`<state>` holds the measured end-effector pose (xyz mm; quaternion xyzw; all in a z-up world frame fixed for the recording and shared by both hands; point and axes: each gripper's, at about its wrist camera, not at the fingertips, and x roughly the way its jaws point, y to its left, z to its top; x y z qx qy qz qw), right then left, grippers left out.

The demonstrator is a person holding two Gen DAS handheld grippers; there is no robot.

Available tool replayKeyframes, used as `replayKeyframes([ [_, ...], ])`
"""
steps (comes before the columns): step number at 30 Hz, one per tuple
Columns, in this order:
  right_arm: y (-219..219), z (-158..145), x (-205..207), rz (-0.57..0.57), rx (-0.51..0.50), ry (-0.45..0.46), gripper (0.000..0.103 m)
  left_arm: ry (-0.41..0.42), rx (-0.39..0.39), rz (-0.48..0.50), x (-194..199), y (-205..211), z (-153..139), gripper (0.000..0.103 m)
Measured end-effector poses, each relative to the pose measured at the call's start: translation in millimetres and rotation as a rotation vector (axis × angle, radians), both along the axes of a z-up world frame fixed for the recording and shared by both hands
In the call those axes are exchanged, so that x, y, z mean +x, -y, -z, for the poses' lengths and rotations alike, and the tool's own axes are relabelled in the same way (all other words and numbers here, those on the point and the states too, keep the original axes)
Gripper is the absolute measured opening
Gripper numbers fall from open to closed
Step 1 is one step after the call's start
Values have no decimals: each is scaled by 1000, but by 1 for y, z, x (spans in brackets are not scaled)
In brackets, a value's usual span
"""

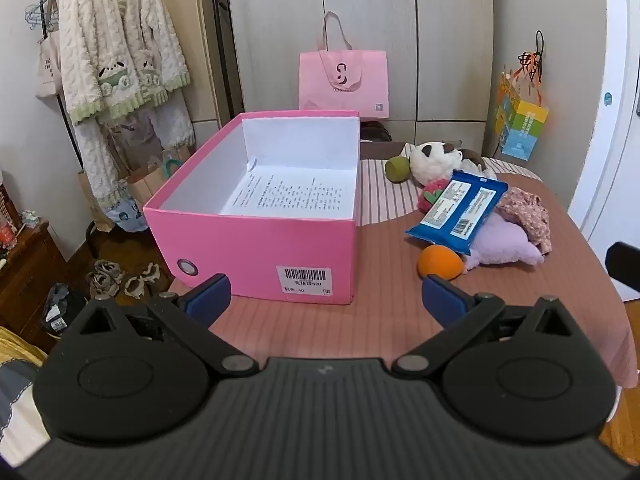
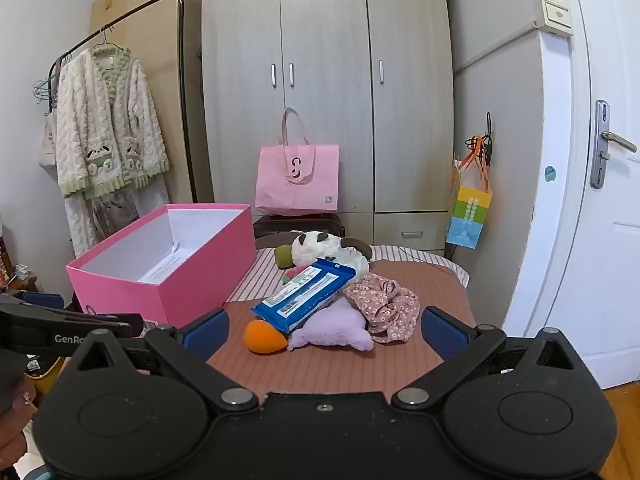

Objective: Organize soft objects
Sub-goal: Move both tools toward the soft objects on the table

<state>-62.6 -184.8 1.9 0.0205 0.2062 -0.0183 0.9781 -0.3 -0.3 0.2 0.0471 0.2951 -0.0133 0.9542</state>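
Both my grippers are spread wide and hold nothing: the left gripper (image 1: 326, 294) faces the pink shoebox (image 1: 264, 248), the right gripper (image 2: 324, 330) faces the pile. In the right wrist view the box sits at ten o'clock of the heap. The blue wipes pack (image 2: 306, 294) lies atop the lilac plush (image 2: 336, 330), orange ball (image 2: 264, 336) just beside. I'd lift the pack first, pinching its middle, so nothing beneath gets dragged.

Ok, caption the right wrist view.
Open right gripper faces a pile of soft toys beside an open pink box.
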Motion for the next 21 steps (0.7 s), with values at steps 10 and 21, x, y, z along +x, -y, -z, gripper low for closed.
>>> replayKeyframes([
  [10, -3, 0, 1, -5, -1, -12, 103, 15, -37, -20, -3, -8, -5, 103],
  [21, -6, -2, -2, -5, -29, -19, 103, 107, -51, 11, -12, -14, -8, 103],
])
